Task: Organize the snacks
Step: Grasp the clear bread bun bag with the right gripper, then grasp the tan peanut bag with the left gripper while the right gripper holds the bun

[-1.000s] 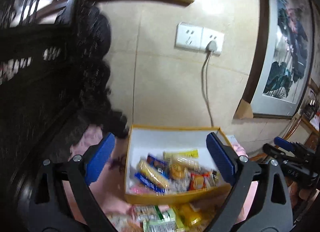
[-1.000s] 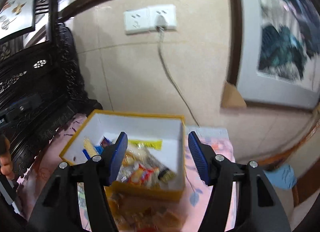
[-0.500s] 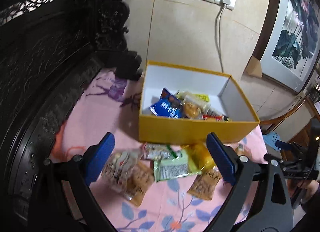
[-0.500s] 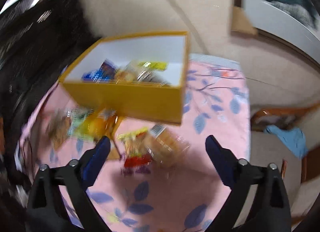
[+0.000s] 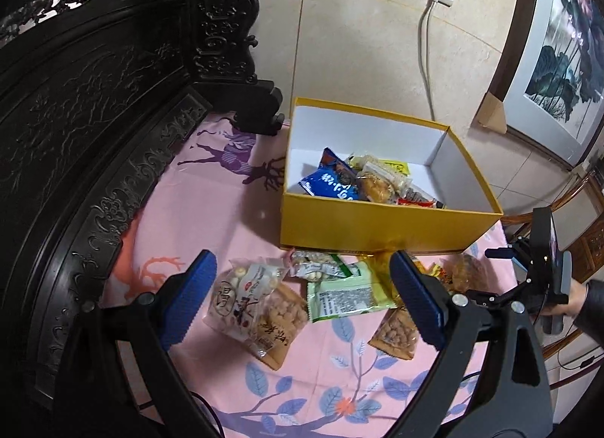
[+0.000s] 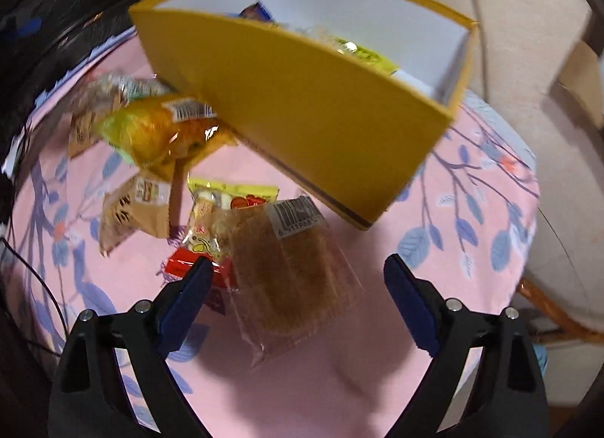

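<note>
Pink floral tablecloth (image 6: 472, 287), right gripper (image 6: 294, 287) jaws apart over brown cracker packet (image 6: 290, 272), should center, pinch mid-packet, lift into yellow box (image 6: 321, 113); left gripper (image 5: 302, 298) jaws apart, empty.

Even indoor light filled both fisheye views, which bent straight lines and darkened toward the corners. The left wrist view was sharp; the right wrist view was smeared by motion blur, strongest on the yellow box (image 6: 302, 105) and the wall (image 6: 528, 60), with a soft shadow on the pink tablecloth (image 6: 302, 373).
</note>
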Demonstrator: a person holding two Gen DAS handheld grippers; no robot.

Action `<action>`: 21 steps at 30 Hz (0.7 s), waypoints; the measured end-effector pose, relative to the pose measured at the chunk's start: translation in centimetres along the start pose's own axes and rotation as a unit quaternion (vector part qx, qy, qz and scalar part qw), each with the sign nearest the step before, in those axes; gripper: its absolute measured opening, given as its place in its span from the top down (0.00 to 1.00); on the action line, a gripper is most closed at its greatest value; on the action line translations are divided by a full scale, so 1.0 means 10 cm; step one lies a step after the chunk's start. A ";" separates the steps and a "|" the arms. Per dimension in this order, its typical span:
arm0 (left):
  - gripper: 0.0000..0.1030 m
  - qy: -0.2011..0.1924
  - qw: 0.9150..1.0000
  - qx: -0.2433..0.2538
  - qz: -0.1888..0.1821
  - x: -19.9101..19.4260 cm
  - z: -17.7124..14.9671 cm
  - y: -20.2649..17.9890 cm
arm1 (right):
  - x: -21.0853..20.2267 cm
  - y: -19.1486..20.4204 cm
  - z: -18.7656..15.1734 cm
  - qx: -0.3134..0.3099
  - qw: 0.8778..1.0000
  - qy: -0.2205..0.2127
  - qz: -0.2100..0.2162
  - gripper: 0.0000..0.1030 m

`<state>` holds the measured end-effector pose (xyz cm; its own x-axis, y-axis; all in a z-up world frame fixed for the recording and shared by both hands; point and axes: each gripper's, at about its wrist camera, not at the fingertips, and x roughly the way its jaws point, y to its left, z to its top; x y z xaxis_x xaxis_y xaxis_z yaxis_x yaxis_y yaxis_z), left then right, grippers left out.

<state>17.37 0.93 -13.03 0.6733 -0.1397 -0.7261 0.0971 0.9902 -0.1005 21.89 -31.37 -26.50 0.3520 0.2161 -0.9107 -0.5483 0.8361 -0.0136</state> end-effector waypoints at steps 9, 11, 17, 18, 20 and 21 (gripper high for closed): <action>0.08 0.023 0.999 -0.007 0.039 0.01 -0.17 0.24 | 0.15 -0.08 -0.01 0.031 0.999 0.015 0.021 0.47; 0.08 0.032 0.998 -0.007 0.046 0.06 -0.24 0.30 | 0.07 -0.07 -0.10 0.058 0.998 0.009 0.017 0.48; 0.08 0.068 0.996 -0.011 0.051 0.28 -0.47 0.39 | -0.25 0.07 -0.37 0.138 0.990 -0.018 0.012 0.48; 0.08 0.072 0.996 -0.010 0.050 0.32 -0.49 0.39 | -0.32 0.10 -0.41 0.153 0.988 -0.025 0.012 0.48; 0.08 0.078 0.996 -0.007 0.048 0.38 -0.53 0.36 | -0.45 0.15 -0.45 0.179 0.983 -0.039 0.019 0.48; 0.08 0.081 0.996 -0.005 0.046 0.41 -0.55 0.35 | -0.51 0.17 -0.47 0.188 0.981 -0.046 0.021 0.48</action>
<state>16.43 3.83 -20.07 0.5513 -0.0471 -0.8330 0.0327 0.9989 -0.0348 15.60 -33.38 -23.87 0.4119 0.2848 -0.8656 -0.2520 0.9485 0.1921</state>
